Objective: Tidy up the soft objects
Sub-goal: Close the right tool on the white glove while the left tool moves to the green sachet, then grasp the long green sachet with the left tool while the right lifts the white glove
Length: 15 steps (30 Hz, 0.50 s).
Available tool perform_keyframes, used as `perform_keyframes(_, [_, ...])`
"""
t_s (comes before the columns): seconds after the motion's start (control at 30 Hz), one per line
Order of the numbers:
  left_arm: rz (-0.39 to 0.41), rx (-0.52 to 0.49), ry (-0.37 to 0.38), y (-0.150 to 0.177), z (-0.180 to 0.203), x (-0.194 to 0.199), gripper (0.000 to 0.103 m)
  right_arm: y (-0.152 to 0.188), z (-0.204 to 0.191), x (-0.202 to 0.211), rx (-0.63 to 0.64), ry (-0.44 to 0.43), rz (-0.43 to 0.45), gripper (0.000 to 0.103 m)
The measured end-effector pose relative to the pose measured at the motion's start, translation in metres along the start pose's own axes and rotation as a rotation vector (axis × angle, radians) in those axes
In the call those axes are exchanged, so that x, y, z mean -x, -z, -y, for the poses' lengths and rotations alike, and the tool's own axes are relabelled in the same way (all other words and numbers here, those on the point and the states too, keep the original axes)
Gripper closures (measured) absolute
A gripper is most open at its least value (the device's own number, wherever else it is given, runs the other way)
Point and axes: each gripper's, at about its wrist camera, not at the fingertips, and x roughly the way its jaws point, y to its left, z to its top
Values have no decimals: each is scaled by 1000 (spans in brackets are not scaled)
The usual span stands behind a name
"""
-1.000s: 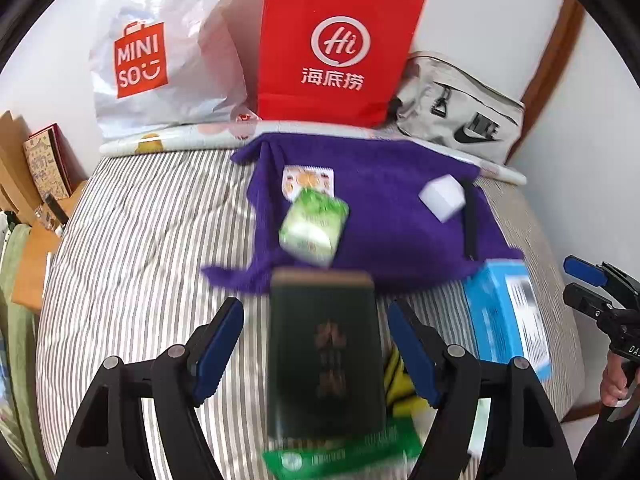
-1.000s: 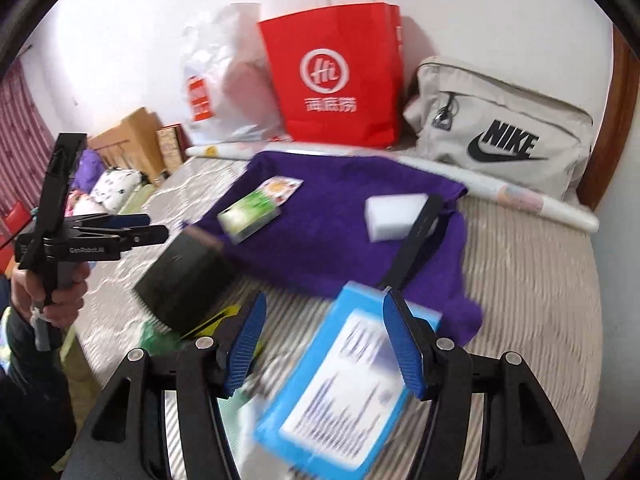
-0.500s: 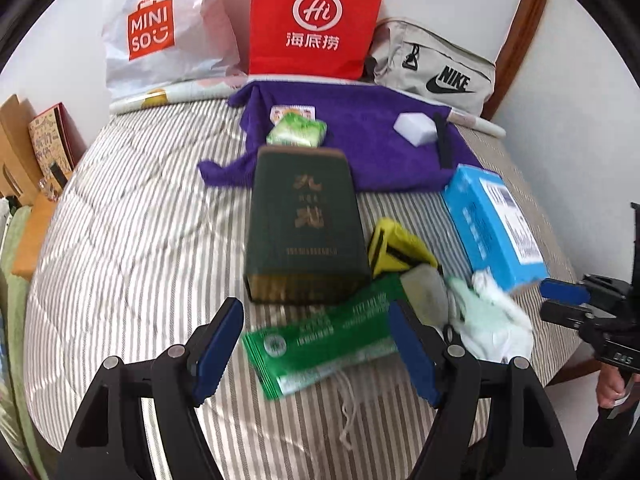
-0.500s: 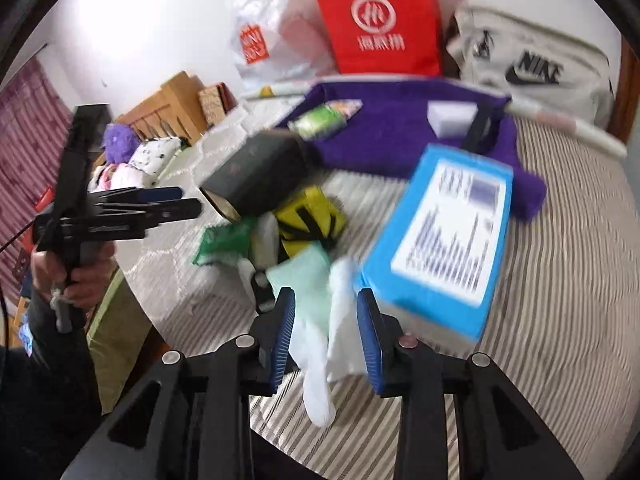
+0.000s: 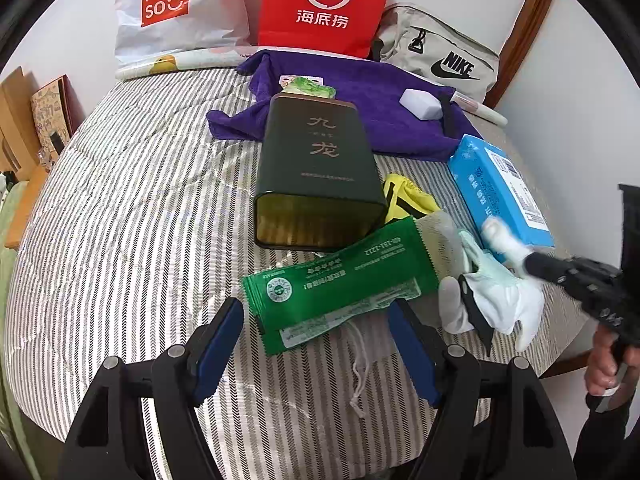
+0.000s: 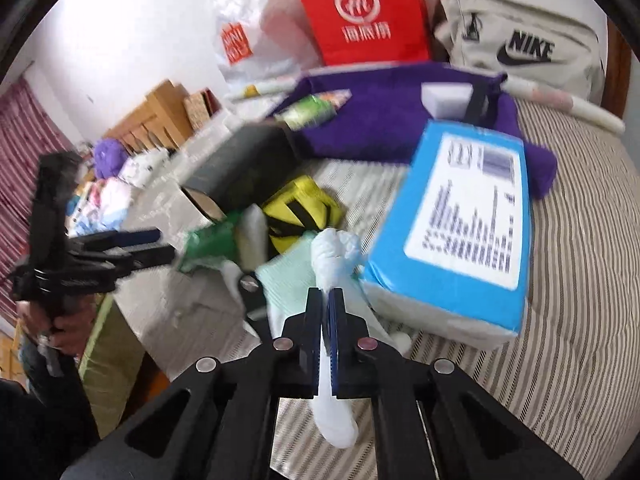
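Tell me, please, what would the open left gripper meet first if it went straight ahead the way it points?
Most likely the green packet, lying just past the left gripper and its open fingers; the dark green tin sits behind it, though depth is uncertain.

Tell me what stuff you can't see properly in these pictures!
- Right wrist view: the label on the blue box is too blurred to read.
- Left wrist view: the dark green tin hides most of the green packet behind it.
- Left wrist view: the right gripper is smeared by motion; its hold on the white glove is unclear there.
- Right wrist view: the green pouch is blurred and half covered.
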Motion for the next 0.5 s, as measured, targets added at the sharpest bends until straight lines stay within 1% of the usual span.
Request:
perform_keyframes(0.1, [2,-2,10,0,-2,-2,30,-5,3,14,-17,-14,38,99])
perform_keyframes(0.2, [29,-33,30,-1,-1,-2,30,-5,6,33,-26,-3,61,99])
perform_keyframes(0.33, [56,-151,53,-3,7,-2,30,8,10,57,-5,30,71,99])
perform_keyframes(0.4, [61,-236,52,-3,14,-4,30,19,14,66,-1,46,59,99])
perform_keyframes(0.5, [79,-326,61,-3,20,-5,29,39,24,72,-21,63,33,99])
